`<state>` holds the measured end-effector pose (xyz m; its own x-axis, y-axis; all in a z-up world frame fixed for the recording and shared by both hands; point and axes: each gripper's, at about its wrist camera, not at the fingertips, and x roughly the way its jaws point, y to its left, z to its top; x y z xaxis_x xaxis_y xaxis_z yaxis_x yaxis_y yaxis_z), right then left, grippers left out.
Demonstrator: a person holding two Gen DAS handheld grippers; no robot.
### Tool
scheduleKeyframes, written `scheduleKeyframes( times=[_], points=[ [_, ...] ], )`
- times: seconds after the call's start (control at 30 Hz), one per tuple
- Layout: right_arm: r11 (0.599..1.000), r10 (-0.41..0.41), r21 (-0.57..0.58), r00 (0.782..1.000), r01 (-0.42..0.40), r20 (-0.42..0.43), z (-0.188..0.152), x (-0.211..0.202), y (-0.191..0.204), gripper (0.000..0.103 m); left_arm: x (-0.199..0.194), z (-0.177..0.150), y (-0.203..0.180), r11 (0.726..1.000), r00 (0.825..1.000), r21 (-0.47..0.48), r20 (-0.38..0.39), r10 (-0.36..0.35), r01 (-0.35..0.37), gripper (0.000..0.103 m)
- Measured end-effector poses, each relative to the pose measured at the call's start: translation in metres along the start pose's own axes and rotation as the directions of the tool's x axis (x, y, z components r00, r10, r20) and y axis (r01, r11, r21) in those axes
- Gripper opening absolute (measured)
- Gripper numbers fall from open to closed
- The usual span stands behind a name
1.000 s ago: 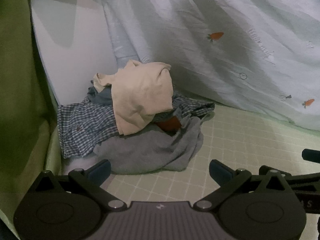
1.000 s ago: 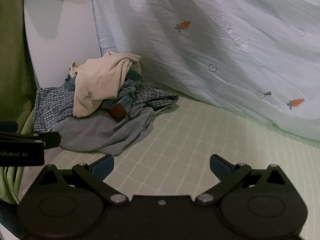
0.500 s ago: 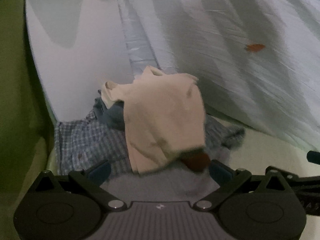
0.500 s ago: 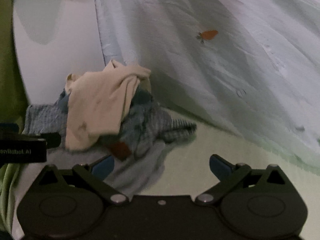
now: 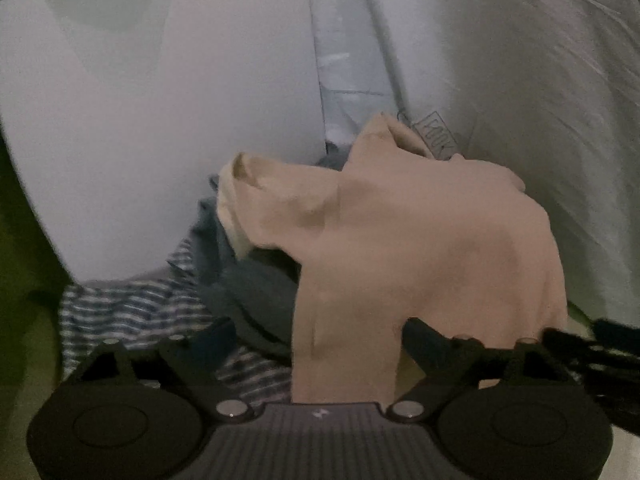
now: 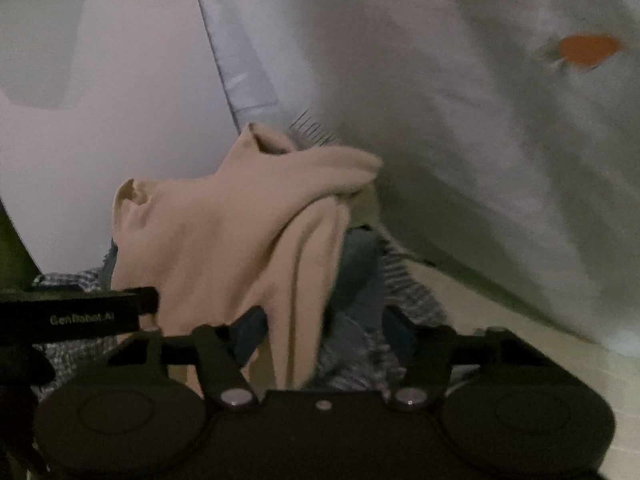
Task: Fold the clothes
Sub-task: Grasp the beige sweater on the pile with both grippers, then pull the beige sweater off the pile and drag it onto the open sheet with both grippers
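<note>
A cream-beige garment (image 5: 420,236) lies on top of a heap of clothes, over a blue-and-white checked shirt (image 5: 120,312) and a dark blue-grey piece (image 5: 256,292). My left gripper (image 5: 316,332) is open, and a hanging fold of the beige garment lies between its fingers. In the right wrist view the beige garment (image 6: 224,232) fills the middle. My right gripper (image 6: 324,320) is open with a beige fold between its fingers. The checked shirt (image 6: 404,288) shows to the right. The left gripper's body shows at the left edge of that view.
A pale blue sheet with carrot prints (image 6: 480,120) hangs behind and to the right of the heap. A white panel (image 5: 160,140) stands behind it on the left. Green fabric (image 5: 20,280) lies at the far left. Pale checked bedding (image 6: 560,360) lies at lower right.
Both grippers have moved forward, close up to the heap. The beige garment now fills the views and its folds lie between the open fingers. Both stay open.
</note>
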<state>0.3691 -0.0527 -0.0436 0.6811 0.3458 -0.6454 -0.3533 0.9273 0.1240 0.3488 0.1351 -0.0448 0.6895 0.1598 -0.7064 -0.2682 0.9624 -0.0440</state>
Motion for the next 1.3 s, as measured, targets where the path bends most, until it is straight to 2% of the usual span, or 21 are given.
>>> scheduleKeyframes(
  times=[0.03, 0.1, 0.17, 0.23, 0.27, 0.3, 0.4, 0.5, 0.63, 0.8, 0.93, 1.03, 1.1, 1.13, 1.2, 1.23, 1.3],
  points=[
    [1.000, 0.021, 0.010, 1.000, -0.021, -0.013, 0.001, 0.006, 0.000, 0.055, 0.002, 0.000, 0.000, 1.000, 1.000, -0.003, -0.004, -0.016, 0.016, 0.079],
    [0.998, 0.067, 0.009, 0.997, -0.066, -0.032, 0.001, 0.010, 0.000, 0.030, 0.004, -0.001, -0.003, 0.999, 0.999, -0.004, -0.009, -0.051, 0.051, 0.057],
    [0.993, 0.115, -0.004, 0.992, -0.115, -0.049, 0.000, 0.010, -0.001, 0.016, 0.001, -0.002, -0.007, 0.997, 0.997, 0.007, -0.015, -0.073, 0.073, 0.046],
    [0.990, 0.133, -0.031, 0.990, -0.134, -0.050, -0.001, 0.004, -0.001, 0.013, -0.007, -0.004, -0.010, 0.996, 0.996, 0.021, -0.015, -0.088, 0.088, 0.030],
    [0.991, 0.130, -0.036, 0.991, -0.132, -0.040, -0.002, -0.003, -0.003, 0.013, -0.012, -0.006, -0.012, 0.995, 0.995, 0.021, -0.017, -0.097, 0.097, 0.017],
    [0.992, 0.122, -0.035, 0.992, -0.123, -0.023, -0.004, -0.012, -0.004, 0.012, -0.017, -0.007, -0.013, 0.995, 0.995, 0.016, -0.016, -0.101, 0.102, 0.012],
    [0.995, 0.096, -0.033, 0.995, -0.095, 0.026, -0.011, -0.039, -0.009, 0.012, -0.040, -0.014, -0.017, 0.994, 0.994, 0.012, 0.003, -0.108, 0.108, 0.005],
    [0.997, 0.080, 0.002, 0.995, -0.080, 0.064, -0.025, -0.073, -0.019, 0.011, -0.069, -0.030, -0.028, 0.988, 0.988, 0.038, 0.019, -0.153, 0.152, 0.001],
    [0.999, 0.026, 0.038, 0.995, -0.030, 0.099, -0.058, -0.126, -0.038, 0.010, -0.112, -0.063, -0.053, 0.973, 0.978, 0.103, 0.016, -0.210, 0.207, 0.001],
    [0.989, -0.124, 0.088, 0.990, 0.117, 0.075, -0.132, -0.205, -0.077, 0.010, -0.160, -0.124, -0.100, 0.935, 0.951, 0.174, -0.056, -0.303, 0.308, 0.002],
    [0.957, -0.243, 0.154, 0.969, 0.246, -0.035, -0.207, -0.260, -0.125, 0.011, -0.190, -0.181, -0.140, 0.906, 0.922, 0.183, -0.148, -0.359, 0.382, 0.006],
    [0.915, -0.321, 0.201, 0.934, 0.348, -0.157, -0.269, -0.293, -0.166, 0.011, -0.212, -0.221, -0.169, 0.891, 0.906, 0.200, -0.206, -0.369, 0.408, 0.008],
    [0.889, -0.338, 0.245, 0.916, 0.386, -0.218, -0.301, -0.313, -0.190, 0.012, -0.226, -0.241, -0.185, 0.891, 0.906, 0.210, -0.230, -0.356, 0.403, 0.020],
    [0.878, -0.340, 0.266, 0.910, 0.398, -0.238, -0.314, -0.324, -0.200, 0.013, -0.232, -0.251, -0.192, 0.892, 0.905, 0.207, -0.239, -0.352, 0.401, 0.022],
    [0.866, -0.352, 0.280, 0.902, 0.415, -0.249, -0.328, -0.345, -0.213, 0.015, -0.241, -0.264, -0.202, 0.894, 0.902, 0.198, -0.255, -0.349, 0.402, 0.026],
    [0.860, -0.359, 0.285, 0.899, 0.423, -0.252, -0.334, -0.355, -0.218, 0.019, -0.245, -0.270, -0.205, 0.896, 0.901, 0.195, -0.263, -0.344, 0.399, 0.028],
    [0.851, -0.380, 0.290, 0.894, 0.439, -0.237, -0.337, -0.370, -0.227, 0.025, -0.252, -0.279, -0.211, 0.905, 0.909, 0.193, -0.262, -0.325, 0.379, 0.036]
  ],
)
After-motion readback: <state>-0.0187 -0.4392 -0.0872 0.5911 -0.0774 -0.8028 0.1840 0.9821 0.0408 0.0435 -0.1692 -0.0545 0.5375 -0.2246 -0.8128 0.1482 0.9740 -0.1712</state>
